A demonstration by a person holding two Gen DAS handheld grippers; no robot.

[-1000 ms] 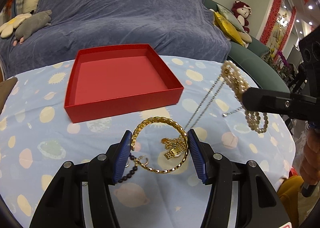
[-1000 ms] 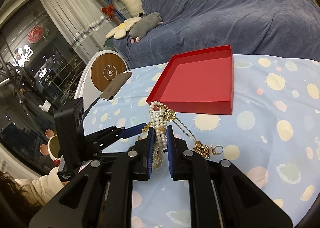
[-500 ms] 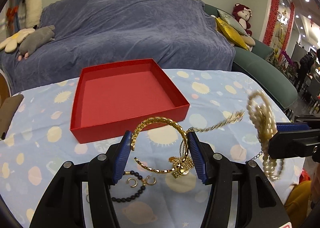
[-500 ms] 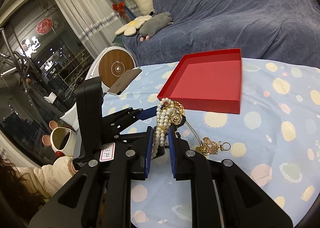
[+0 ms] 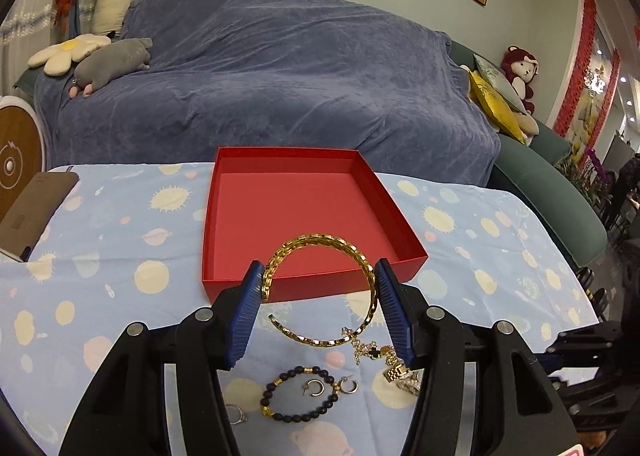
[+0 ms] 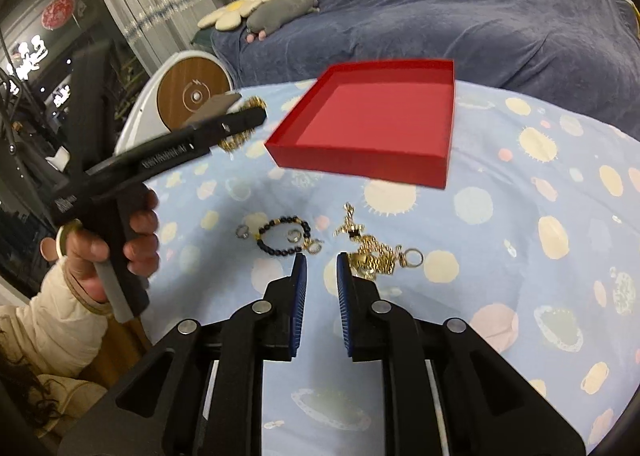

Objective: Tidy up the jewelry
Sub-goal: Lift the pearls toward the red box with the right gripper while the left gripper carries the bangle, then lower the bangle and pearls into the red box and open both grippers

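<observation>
My left gripper (image 5: 320,276) is shut on a gold chain bracelet (image 5: 324,246) and holds it above the table, just before the near wall of the empty red tray (image 5: 304,288). A dark bead bracelet (image 5: 298,396), small hoop earrings (image 5: 316,388) and a gold heap (image 5: 396,370) lie on the cloth below. My right gripper (image 6: 321,268) stands slightly apart with nothing between its pads, low over the cloth beside the gold heap (image 6: 372,256). The left gripper (image 6: 240,121), bead bracelet (image 6: 284,236) and red tray (image 6: 360,165) also show in the right wrist view.
A light blue planet-print cloth (image 5: 120,256) covers the table. A blue-covered sofa (image 5: 280,75) with plush toys stands behind. A brown phone (image 5: 36,207) lies at the far left edge. A round white-and-wood device (image 6: 192,95) stands beside the table.
My right gripper has opened and no longer holds the pearl strand, which is out of view. My left gripper has lifted the gold bracelet toward the tray.
</observation>
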